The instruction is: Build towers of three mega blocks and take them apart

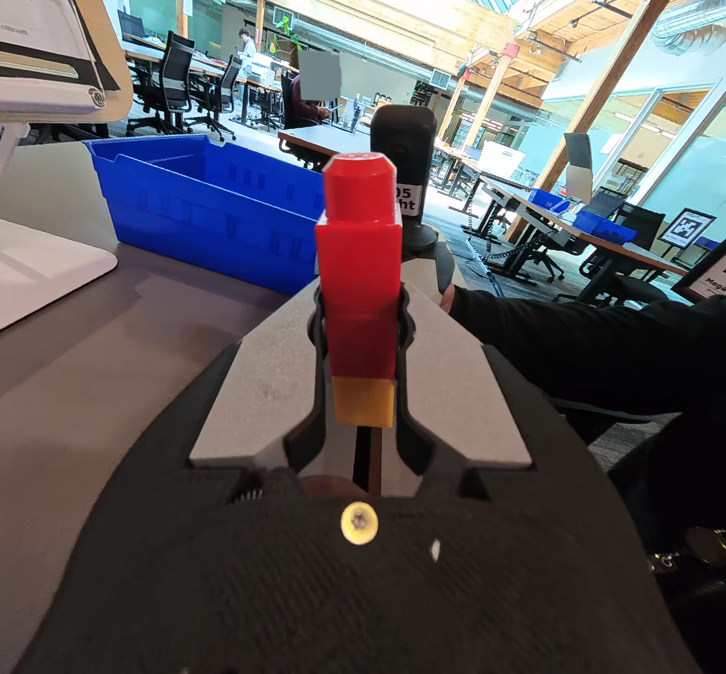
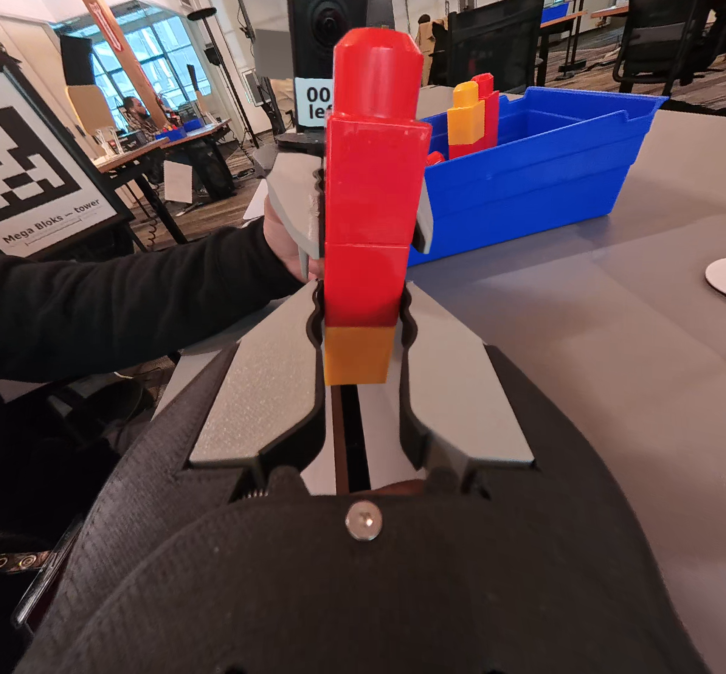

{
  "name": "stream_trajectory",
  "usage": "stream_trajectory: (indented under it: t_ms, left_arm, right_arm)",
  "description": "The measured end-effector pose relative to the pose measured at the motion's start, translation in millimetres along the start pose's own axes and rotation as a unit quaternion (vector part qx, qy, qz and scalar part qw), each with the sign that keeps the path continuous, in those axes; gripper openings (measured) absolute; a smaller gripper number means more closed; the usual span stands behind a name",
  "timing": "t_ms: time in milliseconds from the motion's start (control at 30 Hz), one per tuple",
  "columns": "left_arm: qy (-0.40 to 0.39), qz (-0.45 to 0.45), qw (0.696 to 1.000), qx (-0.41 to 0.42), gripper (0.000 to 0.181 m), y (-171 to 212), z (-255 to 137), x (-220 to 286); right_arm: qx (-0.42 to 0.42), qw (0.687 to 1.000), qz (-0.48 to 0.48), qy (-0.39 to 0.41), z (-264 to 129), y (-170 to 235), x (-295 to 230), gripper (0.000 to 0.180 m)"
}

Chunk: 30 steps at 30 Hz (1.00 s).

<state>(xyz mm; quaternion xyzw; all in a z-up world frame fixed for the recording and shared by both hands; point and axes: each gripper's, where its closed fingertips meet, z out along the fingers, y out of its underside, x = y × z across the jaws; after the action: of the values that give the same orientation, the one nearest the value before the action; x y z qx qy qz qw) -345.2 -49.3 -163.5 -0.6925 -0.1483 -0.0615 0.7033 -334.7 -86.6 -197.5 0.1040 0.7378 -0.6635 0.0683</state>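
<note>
Tower (image 2: 367, 219) of three blocks, two red, one yellow, clamped by both grippers.
Left gripper (image 1: 359, 297) pinching top red, right gripper (image 2: 363, 301) middle red; blue bin (image 2: 550, 168) at two o'clock, near table edge.

A blue bin (image 1: 204, 199) is placed on the grey worktop (image 1: 98, 340). A white stand base (image 1: 43, 262) is seen at the left. Office chairs (image 1: 173, 77) and desks (image 1: 589, 230) are seen far behind.
</note>
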Motion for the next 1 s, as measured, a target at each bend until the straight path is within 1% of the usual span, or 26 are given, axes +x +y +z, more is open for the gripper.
stream_trajectory:
  t_ms: [67, 133, 200, 300, 433, 533, 600, 767, 900, 1000]
  left_arm:
    - [0.006, -0.001, 1.000, -0.001, 0.035, 0.7, 2.0, 2.4]
    - [0.004, 0.006, 1.000, -0.005, 0.035, 1.9, 3.1, 3.5]
    - [0.012, 0.008, 1.000, 0.002, 0.035, -0.4, 2.4, 6.6]
    - [0.023, -0.016, 0.999, 0.017, 0.036, -4.5, 2.0, 7.4]
    - [0.049, -0.049, 0.998, 0.007, 0.040, 1.7, 4.4, 10.0]
    - [0.038, -0.035, 0.999, -0.016, 0.043, 10.8, 10.3, 10.0]
    - [0.025, -0.006, 0.999, -0.024, 0.037, 11.7, 9.7, 9.5]
    - [0.011, 0.016, 0.999, -0.043, 0.036, 15.6, 9.3, 7.8]
    - [-0.030, 0.038, 0.998, -0.039, 0.036, 12.1, 5.8, -3.2]
    - [-0.071, 0.045, 0.996, -0.022, 0.035, 5.4, -1.1, -17.1]
  right_arm:
    - [-0.010, 1.000, 0.003, -0.006, 3.1, 3.8, -2.1, 0.039]
    - [-0.018, 1.000, -0.010, -0.004, 4.5, 5.7, -3.9, 0.034]
    - [-0.013, 1.000, -0.023, -0.001, 3.1, 2.3, -5.7, 0.034]
    - [-0.005, 1.000, -0.025, 0.004, 1.7, -1.0, -4.3, 0.033]
    - [0.000, 1.000, -0.021, 0.000, 2.8, -1.9, -5.6, 0.033]
    - [0.001, 1.000, -0.015, -0.006, 3.2, -1.6, -6.6, 0.033]
    - [0.002, 1.000, -0.013, -0.008, 3.5, -2.0, -7.4, 0.033]
    - [-0.004, 1.000, -0.010, -0.006, 4.4, 1.0, -5.6, 0.033]
    - [-0.007, 1.000, 0.000, 0.013, -3.5, 1.1, 4.8, 0.036]
    - [0.022, 0.999, 0.003, 0.034, -15.5, -10.7, 12.2, 0.041]
